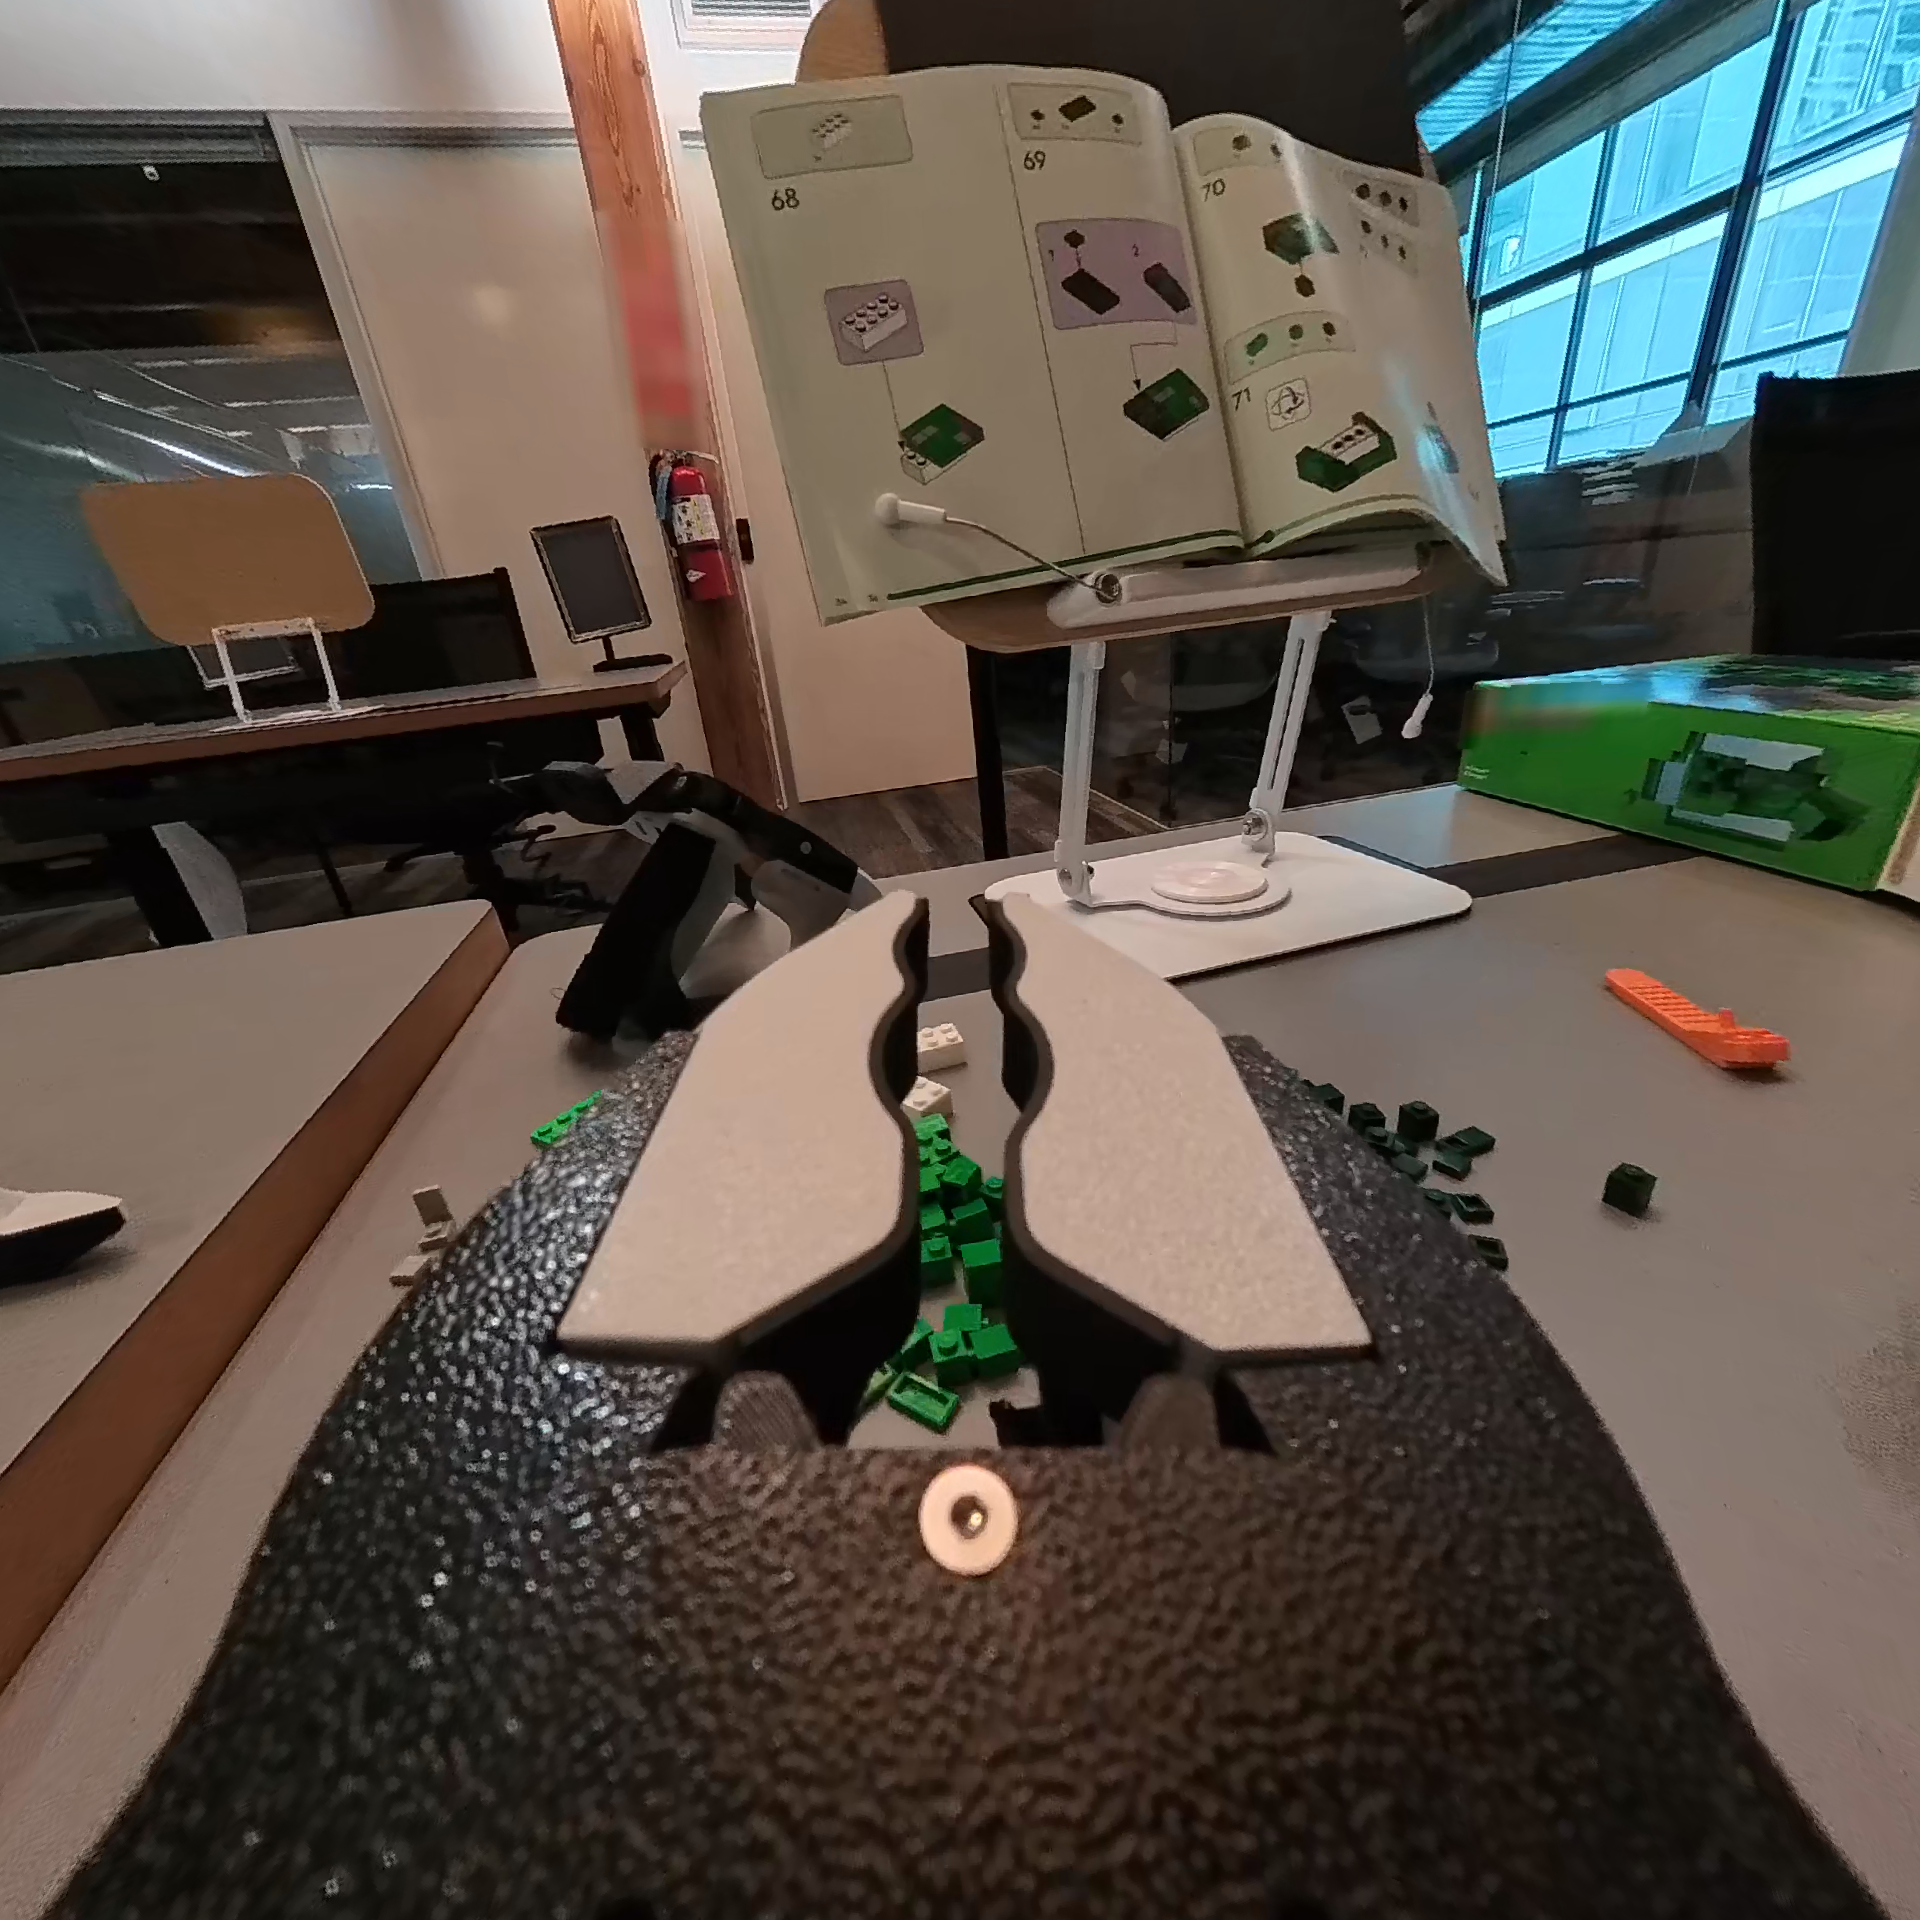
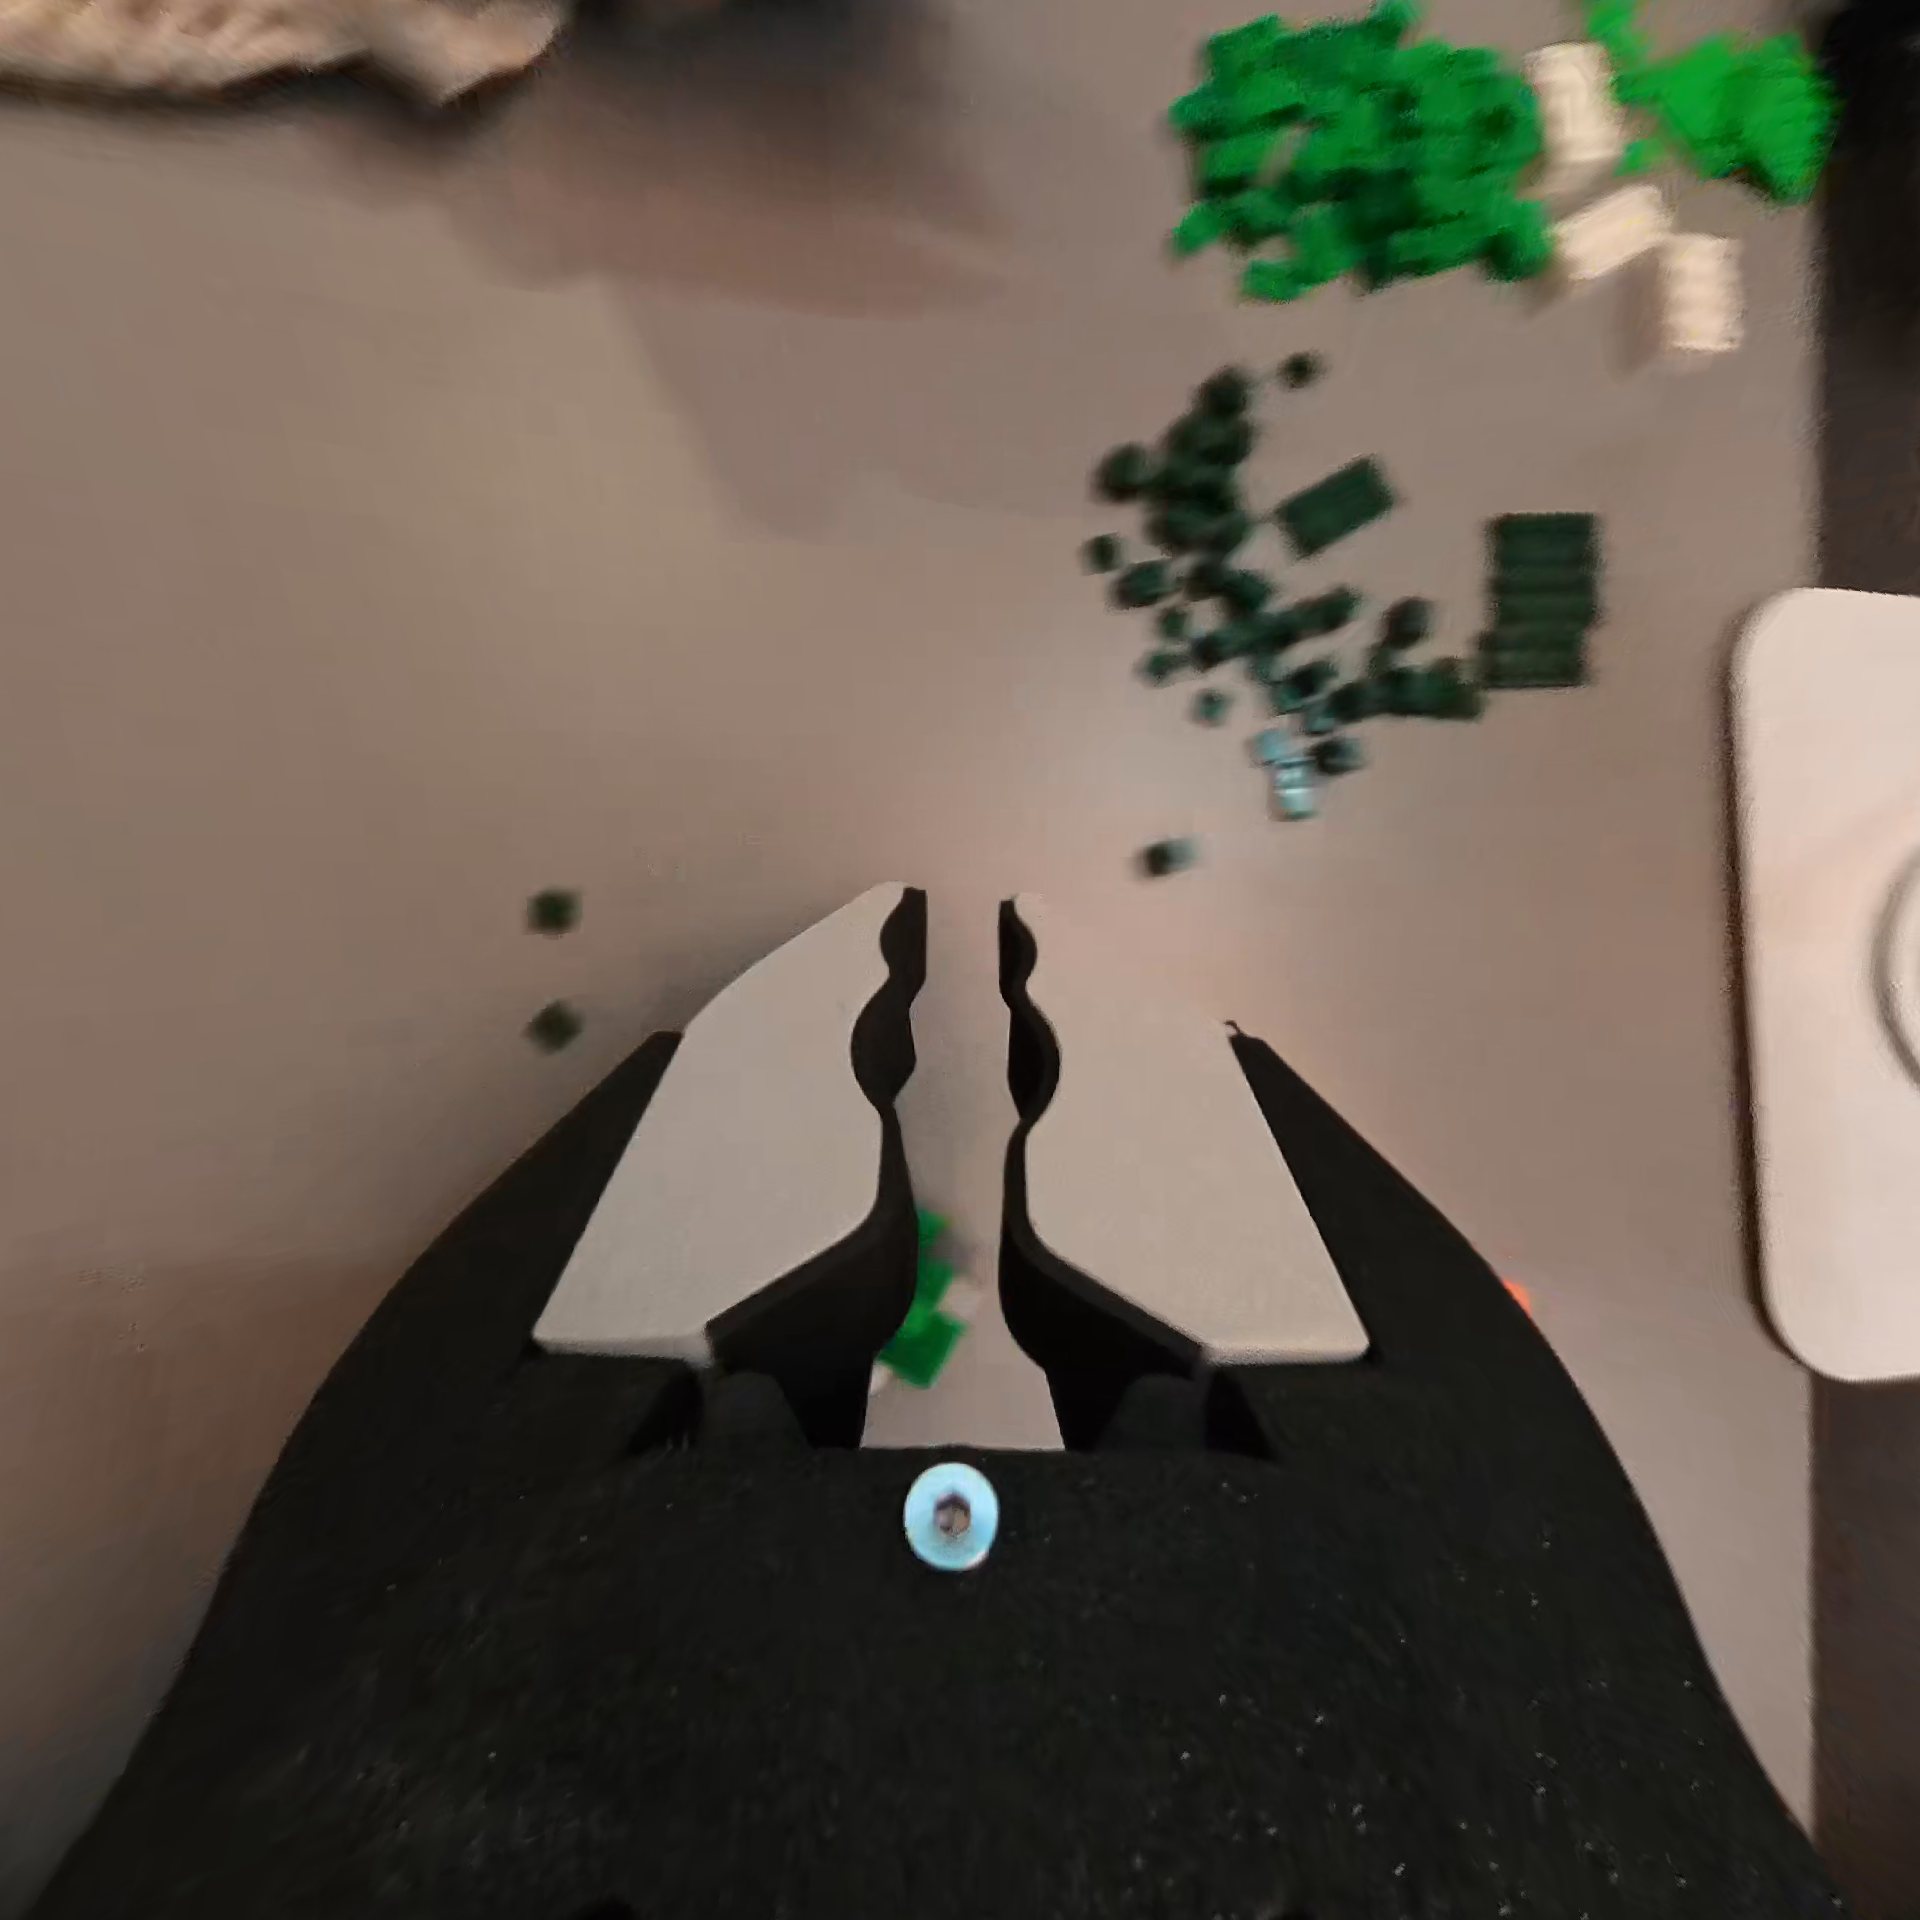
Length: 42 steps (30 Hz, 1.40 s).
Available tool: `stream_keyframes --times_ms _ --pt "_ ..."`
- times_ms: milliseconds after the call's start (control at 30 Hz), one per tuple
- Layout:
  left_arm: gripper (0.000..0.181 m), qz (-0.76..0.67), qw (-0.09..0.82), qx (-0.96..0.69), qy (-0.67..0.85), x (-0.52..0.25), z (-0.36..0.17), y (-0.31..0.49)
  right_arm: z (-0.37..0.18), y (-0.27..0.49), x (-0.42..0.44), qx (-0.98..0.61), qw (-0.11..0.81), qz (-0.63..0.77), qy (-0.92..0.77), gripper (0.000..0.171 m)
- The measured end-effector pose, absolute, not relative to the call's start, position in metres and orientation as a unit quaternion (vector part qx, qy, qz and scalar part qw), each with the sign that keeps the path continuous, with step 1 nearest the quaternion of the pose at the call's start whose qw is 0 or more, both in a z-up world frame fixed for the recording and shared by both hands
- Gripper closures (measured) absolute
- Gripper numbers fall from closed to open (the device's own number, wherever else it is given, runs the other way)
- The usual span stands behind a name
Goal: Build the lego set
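Left wrist view shows the left tongs (image 1: 958, 914) slightly apart and empty, above a heap of bright green bricks (image 1: 961, 1247); white bricks (image 1: 940, 1047) lie just past the tips, dark green bricks (image 1: 1423, 1143) to their right, the table edge (image 1: 260, 1226) off left; the instruction booklet (image 1: 1039, 332) stands ahead. Right tongs (image 2: 961, 904), blurred, likewise slightly apart and empty, hover over bare table (image 2: 416, 623); dark green pieces (image 2: 1247, 582) sit ahead-right.

Left gripper (image 1: 954, 914) slightly parted and empty, bright green bricks (image 1: 961, 1247) heaped beneath it, white bricks (image 1: 940, 1049) just beyond, dark green pieces (image 1: 1434, 1153) to its right, orange tool (image 1: 1694, 1023) farther right, open instruction booklet (image 1: 1081, 332) on white stand (image 1: 1226, 883) ahead, possibly another gripper (image 1: 686, 914) lying ahead-left.
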State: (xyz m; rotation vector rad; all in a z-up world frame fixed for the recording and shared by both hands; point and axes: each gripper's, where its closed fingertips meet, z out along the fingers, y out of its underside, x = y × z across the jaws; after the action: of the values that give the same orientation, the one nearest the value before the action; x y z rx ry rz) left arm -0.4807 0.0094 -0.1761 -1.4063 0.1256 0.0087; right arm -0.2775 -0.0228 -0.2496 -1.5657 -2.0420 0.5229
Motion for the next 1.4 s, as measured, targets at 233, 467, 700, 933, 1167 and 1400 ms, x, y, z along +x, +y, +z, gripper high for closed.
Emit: stream_keyframes --times_ms 233,467,700,933,1167,1400 --pt "0.171 0.005 0.76 -0.647 0.065 -0.478 -0.177 0.01 -0.264 0.051 -0.322 -0.596 0.246 0.197 -0.739 0.16" --pt "0.171 0.001 0.761 -0.646 0.059 -0.48 -0.176 0.01 -0.288 0.038 -0.328 -0.577 0.165 0.197 -0.775 0.162" --pt "0.171 0.001 0.761 -0.646 0.057 -0.48 -0.176 0.01 -0.299 0.048 -0.328 -0.581 0.164 0.163 -0.78 0.163" --pt "0.171 0.001 0.761 -0.647 0.059 -0.479 -0.176 0.01 -0.299 0.057 -0.336 -0.582 0.176 0.167 -0.776 0.161" --pt "0.171 0.0 0.76 -0.647 0.059 -0.479 -0.176 0.01 -0.298 0.052 -0.339 -0.576 0.17 0.181 -0.779 0.156" --pt "0.171 -0.002 0.761 -0.647 0.057 -0.479 -0.176 0.011 -0.292 0.05 -0.341 -0.552 0.192 0.181 -0.791 0.156"
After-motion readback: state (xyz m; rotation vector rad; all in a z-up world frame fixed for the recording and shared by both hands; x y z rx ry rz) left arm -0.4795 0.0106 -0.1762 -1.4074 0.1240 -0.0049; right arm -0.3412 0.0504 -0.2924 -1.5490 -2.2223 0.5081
